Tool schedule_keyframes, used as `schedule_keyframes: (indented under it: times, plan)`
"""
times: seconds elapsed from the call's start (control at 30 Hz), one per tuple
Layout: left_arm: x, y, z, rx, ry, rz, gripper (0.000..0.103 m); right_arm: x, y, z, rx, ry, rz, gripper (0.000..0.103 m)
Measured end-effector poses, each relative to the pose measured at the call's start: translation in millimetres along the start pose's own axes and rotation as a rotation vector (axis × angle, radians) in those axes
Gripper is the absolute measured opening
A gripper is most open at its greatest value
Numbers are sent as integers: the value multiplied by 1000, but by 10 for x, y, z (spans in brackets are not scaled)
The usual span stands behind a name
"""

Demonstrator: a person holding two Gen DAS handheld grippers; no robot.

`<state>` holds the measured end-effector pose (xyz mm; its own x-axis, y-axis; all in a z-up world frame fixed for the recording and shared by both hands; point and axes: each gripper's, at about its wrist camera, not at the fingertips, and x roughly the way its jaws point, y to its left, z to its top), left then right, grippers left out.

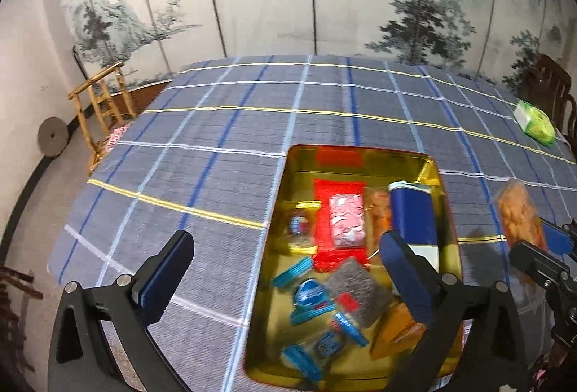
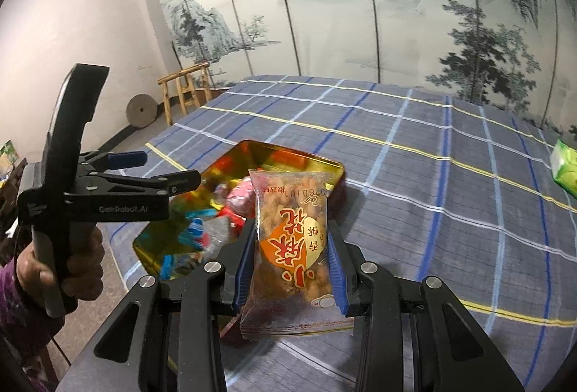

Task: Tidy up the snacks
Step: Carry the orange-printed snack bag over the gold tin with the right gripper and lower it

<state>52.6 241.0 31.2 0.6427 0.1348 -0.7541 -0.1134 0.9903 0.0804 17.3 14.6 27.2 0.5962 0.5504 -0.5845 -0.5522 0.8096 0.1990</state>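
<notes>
The right gripper (image 2: 290, 265) is clamped on a clear packet of fried snacks (image 2: 292, 255), blue pads pressing both long sides, the packet standing upright with its orange-and-red label facing the camera, held in the air above the near edge of the table (image 2: 414, 146). The table wears a blue-grey checked cloth with white, blue and yellow lines. Over on the left, the left gripper (image 1: 285, 269) has its jaws spread wide with nothing between them, one finger (image 1: 166, 269) above bare cloth, the other over a gold tin tray (image 1: 360, 151). That tray sits near the table's near edge and it is already crowded: a red packet (image 1: 333, 222) carrying a pink-and-white sweet pack (image 1: 346, 220), a blue box (image 1: 413, 217) against the right wall, a grey packet (image 1: 355, 291), an orange packet (image 1: 396, 330) in the near right corner, and a scatter of small blue-wrapped snacks (image 1: 312, 296) along the near left side. From the right wrist view, a hand (image 2: 68, 265) in a purple sleeve grips the left tool's handle beside the tray. A green packet (image 1: 535, 121) lies by itself at the table's far right edge, well apart from the tray.
</notes>
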Motion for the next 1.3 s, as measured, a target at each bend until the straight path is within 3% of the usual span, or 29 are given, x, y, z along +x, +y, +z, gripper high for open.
schedule_keyframes:
  times: [0.3,0.67,0.8,1.0,1.3]
  plan:
    - [-260,227,-168,-40,-93,-15,102,273,223,80,-5,33,48,37]
    - [-237,655,-361,-229,-67,-101,101,570,486,74,-13,75,63,38]
    - [-272,649,-398,-181,-87,-29,101,664,544,59,-12,92,58,38]
    - [-332,611,-436,-125,-119,22,101,778,577,48,-3,113,51,38]
    - [-290,640,-466,-101,-100,46,101,879,622,68,-6,130,40,38]
